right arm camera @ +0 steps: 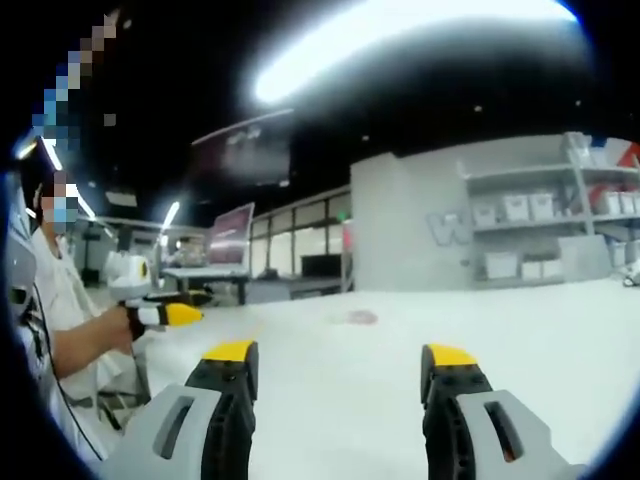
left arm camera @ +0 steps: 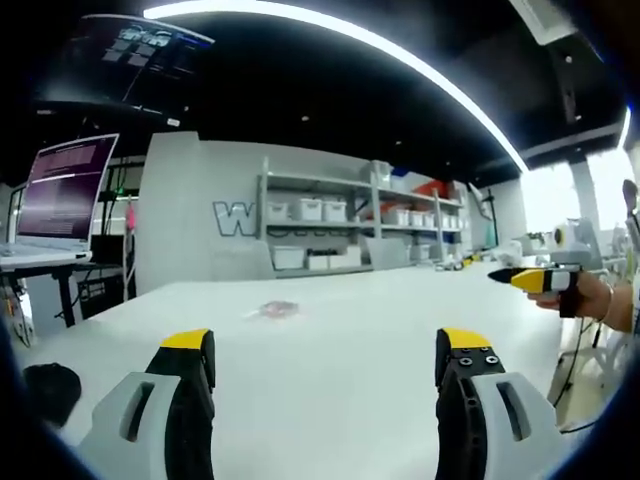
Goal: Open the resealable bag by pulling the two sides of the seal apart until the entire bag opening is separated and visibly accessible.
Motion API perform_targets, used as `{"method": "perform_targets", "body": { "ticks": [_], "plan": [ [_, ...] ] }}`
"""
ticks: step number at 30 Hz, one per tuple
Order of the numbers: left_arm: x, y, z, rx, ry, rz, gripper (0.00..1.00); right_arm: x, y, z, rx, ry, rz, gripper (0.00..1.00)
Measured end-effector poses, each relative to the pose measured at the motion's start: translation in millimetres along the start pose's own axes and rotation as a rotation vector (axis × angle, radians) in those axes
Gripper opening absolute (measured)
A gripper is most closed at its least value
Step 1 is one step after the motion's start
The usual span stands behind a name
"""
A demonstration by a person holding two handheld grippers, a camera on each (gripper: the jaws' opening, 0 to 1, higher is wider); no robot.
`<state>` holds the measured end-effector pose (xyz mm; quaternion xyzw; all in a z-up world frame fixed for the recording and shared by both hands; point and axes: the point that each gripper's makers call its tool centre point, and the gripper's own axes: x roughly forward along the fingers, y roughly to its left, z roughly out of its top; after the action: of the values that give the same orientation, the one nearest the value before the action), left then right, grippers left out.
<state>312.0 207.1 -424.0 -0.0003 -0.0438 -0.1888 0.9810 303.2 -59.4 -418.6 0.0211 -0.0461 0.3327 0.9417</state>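
Observation:
A small clear resealable bag (left arm camera: pixel 272 310) with something pinkish inside lies flat on the white table (left arm camera: pixel 350 400), well ahead of my left gripper (left arm camera: pixel 327 350). Its jaws stand wide apart and open, with nothing between them. In the right gripper view the same bag (right arm camera: pixel 357 318) is a small blurred patch far ahead of my right gripper (right arm camera: pixel 340 355), which is also open and holds nothing. A hand holds the right gripper (left arm camera: pixel 510 277) out at the table's right side. The left gripper (right arm camera: pixel 185 315) is in a person's hand at the left.
A laptop (left arm camera: pixel 65 190) with a lit screen stands on a desk to the left. Shelves with white bins (left arm camera: pixel 330 215) line the wall behind the table. A black object (left arm camera: pixel 50 385) lies by the table's near left corner. A person's white sleeve (right arm camera: pixel 60 330) is at the left.

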Motion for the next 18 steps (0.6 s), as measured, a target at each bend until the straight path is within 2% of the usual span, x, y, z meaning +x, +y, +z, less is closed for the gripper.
{"method": "perform_targets", "body": {
  "ticks": [18],
  "plan": [
    [-3.0,-0.7,-1.4,0.004,-0.010,0.008,0.89,5.0,7.3,-2.9,-0.020,0.025,0.010,0.64]
  ]
}}
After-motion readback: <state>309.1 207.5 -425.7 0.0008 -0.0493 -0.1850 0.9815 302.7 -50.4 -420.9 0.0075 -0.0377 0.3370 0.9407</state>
